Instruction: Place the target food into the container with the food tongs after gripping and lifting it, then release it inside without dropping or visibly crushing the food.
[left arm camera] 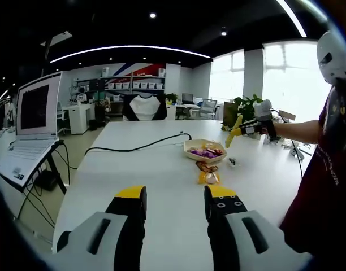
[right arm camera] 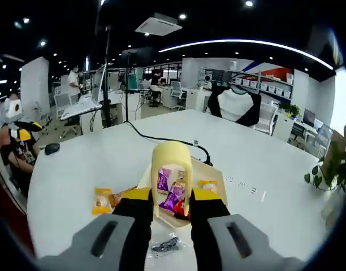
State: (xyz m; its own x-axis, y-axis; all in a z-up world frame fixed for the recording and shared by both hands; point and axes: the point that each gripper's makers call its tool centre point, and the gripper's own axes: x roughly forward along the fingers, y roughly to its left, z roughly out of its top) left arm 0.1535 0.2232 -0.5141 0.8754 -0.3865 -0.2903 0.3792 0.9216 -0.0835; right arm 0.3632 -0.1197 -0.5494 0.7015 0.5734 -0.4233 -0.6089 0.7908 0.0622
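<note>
A shallow beige tray [left arm camera: 189, 148] of purple-wrapped snacks [left arm camera: 206, 152] sits mid-table. In front of it lie a brown packet [left arm camera: 207, 167] and a yellow packet [left arm camera: 209, 178]. My left gripper [left arm camera: 176, 203] hangs open low over the near table, holding nothing. My right gripper [left arm camera: 247, 129] is held beyond the tray with yellow tongs [left arm camera: 234, 132] in it. In the right gripper view my right gripper [right arm camera: 172, 199] is shut on the cream tongs [right arm camera: 172, 155], which arch over the tray [right arm camera: 217, 182] and its purple snacks [right arm camera: 163, 180]. The yellow packet [right arm camera: 101, 201] lies left of the tray.
A black cable [left arm camera: 139, 148] runs across the table to the tray. A small dark wrapped item [right arm camera: 166, 245] lies near my right jaws. A laptop on a stand [left arm camera: 34, 113] is at the left edge, a plant [left arm camera: 249, 107] at the far right, a mouse [right arm camera: 52, 148] beside a person.
</note>
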